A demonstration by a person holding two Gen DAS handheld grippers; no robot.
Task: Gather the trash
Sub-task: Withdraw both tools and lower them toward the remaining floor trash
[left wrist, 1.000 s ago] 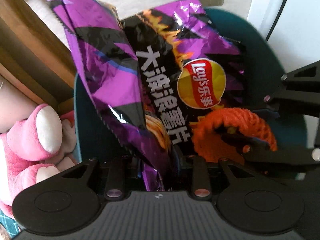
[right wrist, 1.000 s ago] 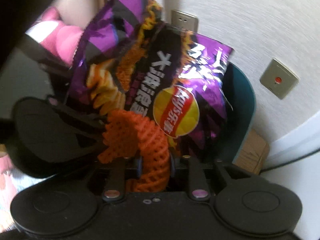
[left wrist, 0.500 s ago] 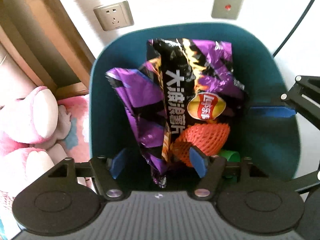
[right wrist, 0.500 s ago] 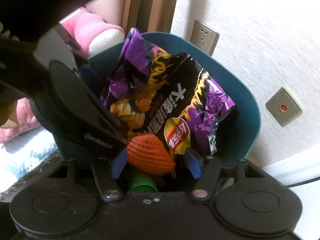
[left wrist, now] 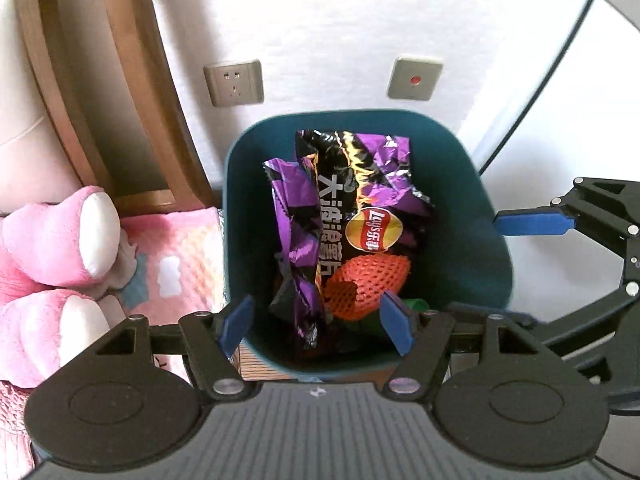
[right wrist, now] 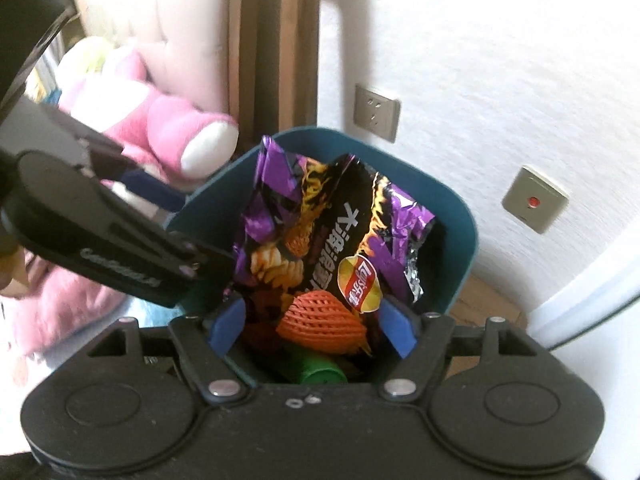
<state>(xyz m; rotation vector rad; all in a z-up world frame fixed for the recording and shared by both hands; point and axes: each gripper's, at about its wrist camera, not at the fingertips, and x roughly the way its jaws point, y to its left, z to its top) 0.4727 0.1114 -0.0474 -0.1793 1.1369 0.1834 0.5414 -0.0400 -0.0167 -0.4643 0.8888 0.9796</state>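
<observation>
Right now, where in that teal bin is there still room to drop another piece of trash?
Free: the right side of the bin, between chip bag and right wall. Crowded: centre and left, where the bag, orange foam net and green item pile up.

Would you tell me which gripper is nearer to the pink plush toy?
Left. The left gripper hangs over the teal plastic bin on the side beside the pink plush toy. The right gripper, jaws opening with nothing between them, is at the bin's opposite rim.

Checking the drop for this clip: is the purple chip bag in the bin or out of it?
In. The chip bag stands inside the teal bin, beside the orange foam net, clear of both tongs.
</observation>
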